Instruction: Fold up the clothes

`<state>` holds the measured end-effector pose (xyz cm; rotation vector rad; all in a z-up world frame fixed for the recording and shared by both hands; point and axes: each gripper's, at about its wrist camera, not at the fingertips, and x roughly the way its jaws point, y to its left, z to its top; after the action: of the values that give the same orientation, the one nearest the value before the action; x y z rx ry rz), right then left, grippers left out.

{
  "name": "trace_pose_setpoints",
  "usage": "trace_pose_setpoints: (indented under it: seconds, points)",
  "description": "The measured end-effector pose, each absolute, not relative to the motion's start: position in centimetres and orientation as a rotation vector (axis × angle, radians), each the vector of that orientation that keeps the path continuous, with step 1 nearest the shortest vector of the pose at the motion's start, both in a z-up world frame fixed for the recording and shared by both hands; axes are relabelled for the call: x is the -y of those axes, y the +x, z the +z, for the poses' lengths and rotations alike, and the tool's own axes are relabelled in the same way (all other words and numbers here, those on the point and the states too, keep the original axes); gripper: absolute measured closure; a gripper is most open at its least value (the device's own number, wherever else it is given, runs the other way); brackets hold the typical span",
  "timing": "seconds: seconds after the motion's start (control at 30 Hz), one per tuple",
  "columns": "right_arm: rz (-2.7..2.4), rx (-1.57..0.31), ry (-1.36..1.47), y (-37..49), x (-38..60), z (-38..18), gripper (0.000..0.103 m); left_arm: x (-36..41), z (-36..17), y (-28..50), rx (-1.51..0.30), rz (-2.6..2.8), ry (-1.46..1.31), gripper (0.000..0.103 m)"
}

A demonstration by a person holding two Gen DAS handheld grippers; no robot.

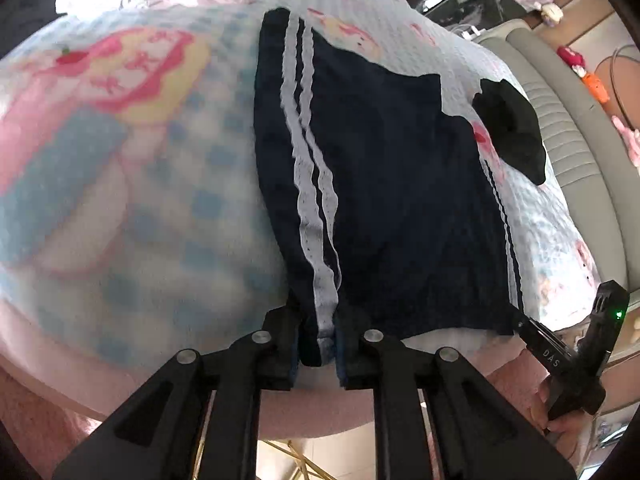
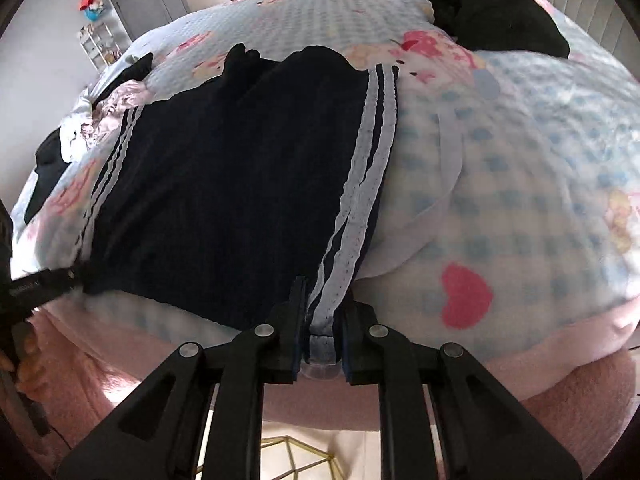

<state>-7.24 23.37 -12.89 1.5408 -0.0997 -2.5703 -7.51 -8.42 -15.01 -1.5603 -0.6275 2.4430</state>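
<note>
Two grippers: my left gripper [image 1: 318, 354] and right gripper [image 2: 322, 350] each pinch a near striped corner of the shorts [image 1: 384, 200].
Shorts: flat on bedspread [image 1: 152, 184].
Hidden: hem edge inside jaws.
Count: one black garment [image 1: 510, 130], far right.

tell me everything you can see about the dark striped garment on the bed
The dark navy garment looks like soft knit sportswear with white stripes down both side edges. It lies spread fairly flat on the checked, cartoon-print bedcover. Its near hem is pinched at each striped corner, one by the left gripper, one by the right gripper.
</note>
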Motion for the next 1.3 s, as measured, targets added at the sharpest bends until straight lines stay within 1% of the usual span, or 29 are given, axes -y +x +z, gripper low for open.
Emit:
trace_pose_setpoints:
  seconds: [0.03, 0.07, 0.13, 0.2, 0.23, 0.3, 0.33, 0.43, 0.47, 0.5, 0.57, 0.73, 0.83, 0.9, 1.1, 1.13, 1.17, 1.2, 1.3]
  points:
    - [-2.577, 0.091, 1.541, -7.4, -23.3, -12.6, 0.087, 8.5, -14.8, -7.5, 0.622, 2.450, -1.548, 0.079]
    - [-2.583, 0.083, 1.542, -7.5, -23.3, -12.4, 0.083, 8.4, -14.9, -7.4, 0.607, 2.457, -1.535, 0.069]
    - [-2.593, 0.060, 1.554, -7.5, -23.0, -12.5, 0.079, 7.7, -14.6, -7.3, 0.589, 2.459, -1.506, 0.060]
    - [-2.597, 0.038, 1.561, -7.3, -22.5, -12.8, 0.077, 7.2, -14.7, -7.1, 0.569, 2.470, -1.508, 0.061]
    - [-2.596, 0.030, 1.568, -7.5, -22.4, -12.9, 0.076, 7.1, -14.7, -7.0, 0.556, 2.490, -1.504, 0.062]
    - [-2.590, 0.018, 1.580, -7.7, -22.2, -13.0, 0.073, 7.0, -14.7, -6.8, 0.530, 2.534, -1.492, 0.074]
    - [-2.585, 0.008, 1.588, -7.8, -22.1, -13.1, 0.072, 7.1, -14.5, -6.6, 0.532, 2.574, -1.477, 0.082]
    - [-2.569, -0.036, 1.592, -8.2, -21.6, -13.3, 0.072, 7.4, -14.0, -6.3, 0.543, 2.631, -1.436, 0.084]
    - [-2.565, -0.035, 1.582, -8.2, -21.6, -13.3, 0.074, 7.4, -13.9, -6.2, 0.540, 2.629, -1.434, 0.087]
    - [-2.559, -0.028, 1.574, -8.2, -21.6, -13.2, 0.080, 7.5, -13.8, -6.2, 0.536, 2.626, -1.433, 0.088]
    - [-2.551, 0.005, 1.564, -8.1, -21.9, -13.0, 0.087, 7.4, -13.5, -5.9, 0.528, 2.603, -1.431, 0.091]
    - [-2.571, 0.199, 1.486, -6.1, -23.6, -9.6, 0.088, 7.4, -11.3, -4.5, 0.529, 2.574, -1.364, 0.091]
    - [-2.595, 0.187, 1.429, -4.7, -23.7, -7.7, 0.088, 7.6, -10.5, -3.4, 0.518, 2.545, -1.375, 0.091]
    - [-2.602, 0.160, 1.422, -4.1, -23.6, -7.5, 0.088, 7.7, -10.7, -2.9, 0.513, 2.535, -1.405, 0.091]
    - [-2.561, 0.156, 1.506, -2.6, -23.6, -9.6, 0.088, 8.2, -11.6, -1.4, 0.551, 2.489, -1.472, 0.090]
    - [-2.551, 0.147, 1.511, -2.3, -23.5, -9.9, 0.087, 8.3, -12.2, -1.8, 0.547, 2.481, -1.522, 0.086]
    - [-2.547, 0.142, 1.527, -2.3, -23.5, -10.2, 0.083, 8.4, -12.9, -2.1, 0.541, 2.472, -1.579, 0.074]
    - [-2.543, 0.138, 1.543, -2.3, -23.6, -10.4, 0.077, 8.5, -13.4, -2.9, 0.539, 2.483, -1.624, 0.069]
    - [-2.535, 0.142, 1.577, -2.3, -23.8, -10.9, 0.077, 9.1, -12.4, -2.6, 0.530, 2.531, -1.541, 0.067]
